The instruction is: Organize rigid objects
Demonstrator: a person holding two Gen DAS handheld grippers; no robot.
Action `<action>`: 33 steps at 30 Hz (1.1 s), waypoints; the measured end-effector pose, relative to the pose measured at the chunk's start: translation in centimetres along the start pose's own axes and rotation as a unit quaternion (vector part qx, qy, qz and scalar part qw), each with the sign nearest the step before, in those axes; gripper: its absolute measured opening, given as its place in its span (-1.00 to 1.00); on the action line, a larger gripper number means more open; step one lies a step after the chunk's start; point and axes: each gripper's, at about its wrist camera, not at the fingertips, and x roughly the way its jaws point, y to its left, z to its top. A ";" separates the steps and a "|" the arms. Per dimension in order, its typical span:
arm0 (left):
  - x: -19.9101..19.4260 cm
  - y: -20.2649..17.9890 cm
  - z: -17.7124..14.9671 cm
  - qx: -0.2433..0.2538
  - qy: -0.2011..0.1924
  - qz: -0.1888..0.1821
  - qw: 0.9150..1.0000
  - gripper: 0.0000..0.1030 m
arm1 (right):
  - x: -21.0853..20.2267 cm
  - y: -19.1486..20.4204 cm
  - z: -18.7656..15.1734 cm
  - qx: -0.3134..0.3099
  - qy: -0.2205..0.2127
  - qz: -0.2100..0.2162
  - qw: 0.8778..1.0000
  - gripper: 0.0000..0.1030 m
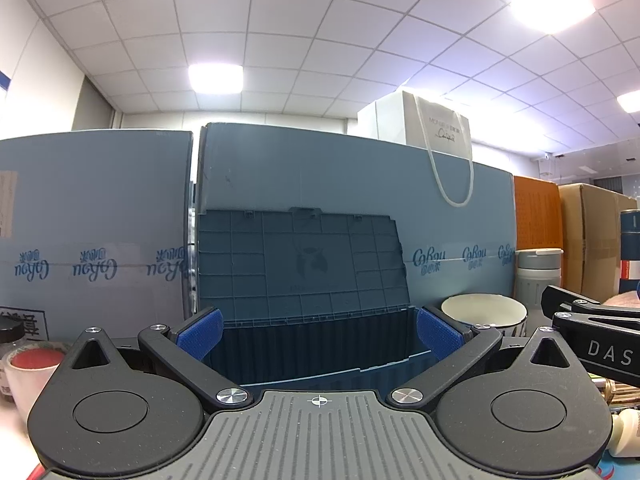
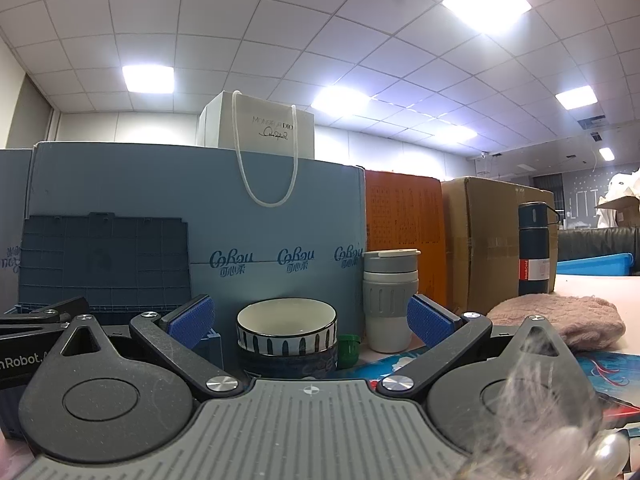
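A: Progress? Looks barely started. Left claw (image 1: 318,332) spread wide, nothing in it, aimed at the open blue storage bin (image 1: 320,344), lid (image 1: 300,264) propped up against the blue carton (image 1: 340,184). Can't see any contents from this angle.

B: Right claw (image 2: 310,320) also gaping, empty. Striped bowl (image 2: 287,326) sits dead ahead between its fingers, stacked on what looks like a darker bowl; not touched. Grey-lidded tumbler (image 2: 390,304) and small green cap (image 2: 347,350) just beside it, all loose on the table (image 2: 600,292).

A: So everything's left to put away, I'd judge.

B: Right view only: dark thermos (image 2: 534,248), pink knit thing (image 2: 560,320). Left view only: bin interior, tape roll (image 1: 32,364).
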 end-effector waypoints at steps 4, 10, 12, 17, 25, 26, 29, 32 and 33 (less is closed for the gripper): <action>0.1 -0.1 0.1 0.003 0.001 0.000 1.000 1.00 | 0.0 -0.1 0.1 0.003 0.000 -0.001 1.000 1.00; 0.2 -0.2 0.1 0.004 0.001 0.000 1.000 1.00 | -0.1 -0.1 0.1 0.003 0.000 -0.001 1.000 1.00; 0.2 -0.2 0.1 0.004 0.001 0.000 1.000 1.00 | -0.1 -0.1 0.1 0.003 0.000 -0.002 1.000 1.00; 0.2 -0.2 0.0 0.005 0.001 0.000 1.000 1.00 | -0.1 -0.1 0.1 0.003 0.000 -0.002 1.000 1.00; 0.2 -0.2 0.0 0.005 0.001 0.001 1.000 1.00 | -0.1 -0.1 0.1 0.003 0.001 -0.002 1.000 1.00; 0.2 -0.2 0.0 0.005 0.001 0.001 1.000 1.00 | -0.1 -0.1 0.1 0.003 0.001 -0.002 1.000 1.00; 0.3 -0.2 0.0 0.005 0.002 0.001 1.000 1.00 | -0.1 -0.1 0.1 0.003 0.001 -0.002 1.000 1.00; 0.2 -0.2 0.0 0.005 0.001 0.001 1.000 1.00 | -0.1 -0.1 0.1 0.003 0.001 -0.002 1.000 1.00; 0.3 -0.2 0.0 0.005 0.001 0.001 1.000 1.00 | -0.1 -0.1 0.1 0.003 0.001 -0.002 1.000 1.00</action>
